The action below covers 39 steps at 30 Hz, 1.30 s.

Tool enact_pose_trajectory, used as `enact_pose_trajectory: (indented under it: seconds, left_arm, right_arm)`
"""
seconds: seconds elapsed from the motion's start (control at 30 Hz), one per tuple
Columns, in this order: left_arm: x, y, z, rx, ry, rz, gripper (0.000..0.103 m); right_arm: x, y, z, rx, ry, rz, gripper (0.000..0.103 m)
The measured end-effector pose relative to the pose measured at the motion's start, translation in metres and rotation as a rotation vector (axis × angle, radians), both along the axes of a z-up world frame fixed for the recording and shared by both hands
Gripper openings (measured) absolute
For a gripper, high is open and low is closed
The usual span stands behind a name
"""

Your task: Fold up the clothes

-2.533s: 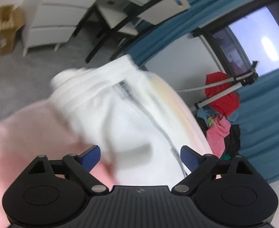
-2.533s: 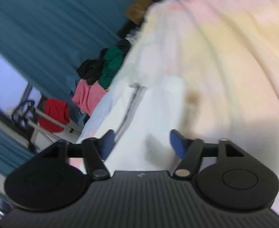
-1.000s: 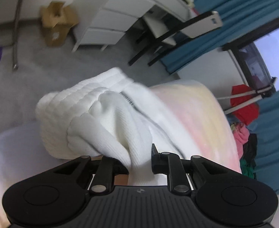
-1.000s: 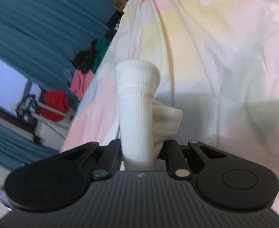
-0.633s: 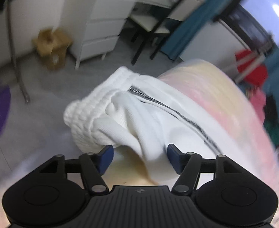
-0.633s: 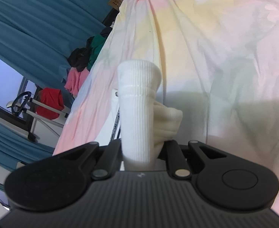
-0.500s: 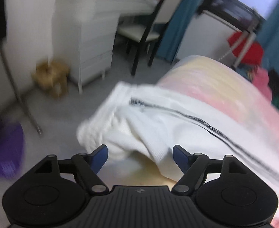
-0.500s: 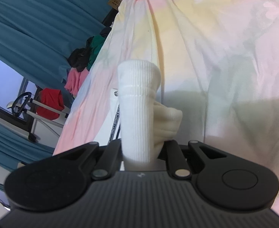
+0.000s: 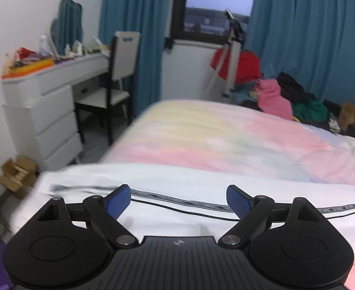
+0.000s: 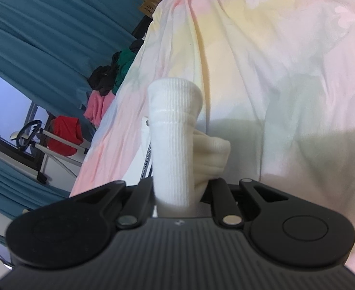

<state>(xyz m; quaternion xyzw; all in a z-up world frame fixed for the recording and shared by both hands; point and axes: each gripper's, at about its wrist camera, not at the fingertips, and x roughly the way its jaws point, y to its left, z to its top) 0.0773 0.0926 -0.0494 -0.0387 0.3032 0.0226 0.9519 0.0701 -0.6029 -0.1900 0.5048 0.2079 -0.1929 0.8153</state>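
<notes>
The white garment [image 9: 177, 183] lies spread across the near part of the bed [image 9: 225, 140], on a pastel pink-and-yellow bedspread. A dark printed stripe [image 9: 182, 201] and a thin black cord run across it from side to side. In the right wrist view a ribbed cuff [image 10: 175, 130] of the same white fabric stands up from between the fingers, with a bunched fold of cloth beside it.

The right gripper [image 10: 181, 188] is clamped on this cuff: its jaws are nearly closed, and the fabric is pinched between them.

The left gripper [image 9: 178, 201] is above the spread part of the garment. Its jaws are opening and already stand wide; the blue pads [image 9: 118, 200] are clear of the cloth, and nothing is gripped between them. The garment lies below and beyond the fingertips.

Beyond the bed, in the left wrist view, a white dresser [image 9: 44, 120] stands at the left wall with a chair [image 9: 119, 72] beside it. Teal curtains [image 9: 310, 36] flank a window [image 9: 218, 4]. A heap of coloured clothes [image 9: 286, 96] sits past the far edge of the bed, near a tripod [image 9: 230, 55] draped in red cloth. A cardboard box [image 9: 15, 176] rests on the floor by the dresser.
</notes>
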Motion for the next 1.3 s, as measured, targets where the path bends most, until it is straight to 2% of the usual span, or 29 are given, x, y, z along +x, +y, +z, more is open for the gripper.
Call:
enact_pose_trajectory:
  seconds: [0.2,0.3,0.4,0.53,0.7,0.8,0.9,1.0,1.07,1.2,1.3]
  left_arm:
    - [0.032,-0.055,-0.050,0.057,0.061,-0.024,0.088]
    - [0.039,-0.067,-0.080,0.136,0.086,-0.060,0.088]
    - [0.047,-0.069,-0.106,0.173,0.137,-0.073,0.088]
    - [0.052,-0.080,-0.121,0.252,0.141,-0.074,0.089]
    - [0.061,-0.085,-0.121,0.264,0.145,-0.073,0.089]
    - [0.065,-0.086,-0.119,0.275,0.142,-0.088,0.089]
    - [0.065,-0.078,-0.110,0.241,0.139,-0.080,0.089]
    - [0.061,-0.069,-0.090,0.232,0.088,-0.054,0.089]
    - [0.057,-0.058,-0.075,0.201,0.052,-0.025,0.089]
    - [0.048,-0.034,-0.054,0.093,0.017,0.010,0.089]
    - [0.042,-0.018,-0.045,0.024,0.006,0.025,0.089]
  right_arm:
    - [0.003,0.003,0.003,-0.046,0.011,0.014,0.013]
    - [0.004,0.006,0.006,-0.069,0.018,0.015,0.013]
    - [0.008,0.013,0.013,-0.141,0.039,0.028,0.013]
    - [0.018,0.041,0.041,-0.366,0.063,0.066,0.013]
    - [0.026,0.110,0.095,-0.746,0.019,0.108,0.013]
    - [0.027,0.170,0.119,-0.957,-0.063,0.177,0.013]
    - [0.027,0.236,0.140,-1.174,-0.154,0.261,0.013]
    - [0.027,0.305,0.138,-1.284,-0.230,0.376,0.013]
    - [0.027,0.347,0.125,-1.337,-0.255,0.466,0.013]
    - [0.024,0.426,0.066,-1.427,-0.272,0.725,0.013]
    - [0.013,0.470,0.016,-1.503,-0.209,0.977,0.013]
